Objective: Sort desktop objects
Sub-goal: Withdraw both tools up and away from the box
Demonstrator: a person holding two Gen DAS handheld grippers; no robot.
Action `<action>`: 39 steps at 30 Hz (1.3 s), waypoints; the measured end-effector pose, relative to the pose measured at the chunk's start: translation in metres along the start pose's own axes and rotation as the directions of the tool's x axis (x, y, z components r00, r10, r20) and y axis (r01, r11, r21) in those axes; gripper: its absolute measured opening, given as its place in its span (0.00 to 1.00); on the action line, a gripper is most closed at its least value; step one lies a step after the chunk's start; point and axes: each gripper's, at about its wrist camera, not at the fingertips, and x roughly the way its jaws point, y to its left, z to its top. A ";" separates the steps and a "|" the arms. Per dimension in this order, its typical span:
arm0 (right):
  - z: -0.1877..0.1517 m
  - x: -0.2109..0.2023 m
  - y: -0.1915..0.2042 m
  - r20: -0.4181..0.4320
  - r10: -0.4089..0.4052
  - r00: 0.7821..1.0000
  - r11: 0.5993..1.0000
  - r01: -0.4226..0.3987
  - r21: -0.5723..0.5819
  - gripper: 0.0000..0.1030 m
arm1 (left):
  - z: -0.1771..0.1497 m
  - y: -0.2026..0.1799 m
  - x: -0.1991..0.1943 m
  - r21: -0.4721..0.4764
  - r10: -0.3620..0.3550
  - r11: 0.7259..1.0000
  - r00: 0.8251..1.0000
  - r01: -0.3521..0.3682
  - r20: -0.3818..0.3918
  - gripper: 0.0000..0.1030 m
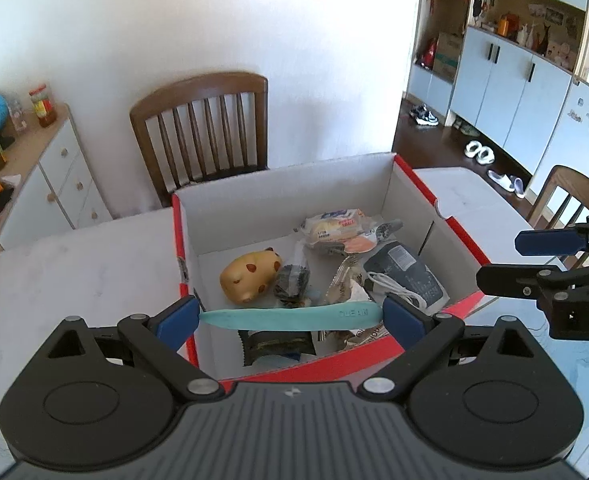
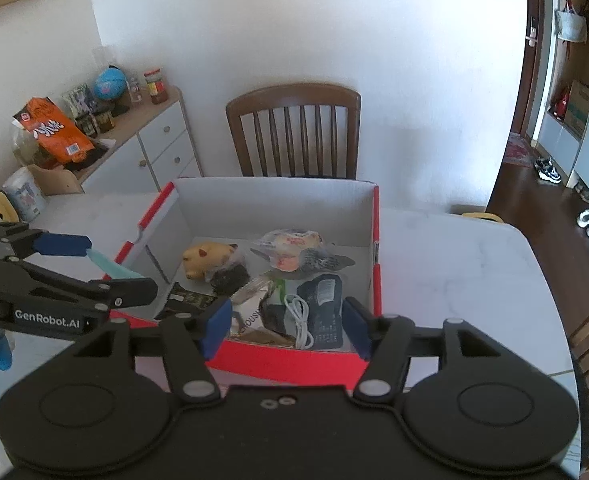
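A red cardboard box [image 1: 414,180] with white inside walls stands on the white table. In it lie a tan pig toy [image 1: 250,276], a wrapped bun [image 1: 336,226], a dark pouch with a white cable [image 1: 408,280] and several wrappers. My left gripper [image 1: 290,318] is shut on a long teal strip marked CLEAN [image 1: 294,317], gripped end to end and held crosswise over the box's near edge. The strip [image 2: 108,266] also shows in the right wrist view. My right gripper [image 2: 286,326] is open and empty above the box's near wall [image 2: 294,360].
A brown wooden chair [image 1: 206,128] stands behind the table. A white sideboard [image 2: 150,140] with a globe, jars and snack bags is at the left. A second chair [image 1: 566,196] and white cabinets are at the right.
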 end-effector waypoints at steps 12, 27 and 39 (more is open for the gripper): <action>-0.015 -0.034 0.011 0.060 0.015 0.998 1.000 -0.015 -0.002 0.62 | -0.019 -0.009 -0.040 -0.003 0.026 1.000 0.996 -0.026 0.086 0.95; -0.037 -0.066 0.028 0.126 0.023 0.992 1.000 -0.020 -0.023 0.72 | -0.044 -0.019 -0.075 -0.018 0.002 1.000 0.992 0.000 0.124 0.95; -0.052 -0.080 0.031 0.162 0.019 0.987 0.999 -0.011 -0.049 0.88 | -0.057 -0.019 -0.086 -0.049 -0.002 0.999 0.993 0.008 0.120 0.95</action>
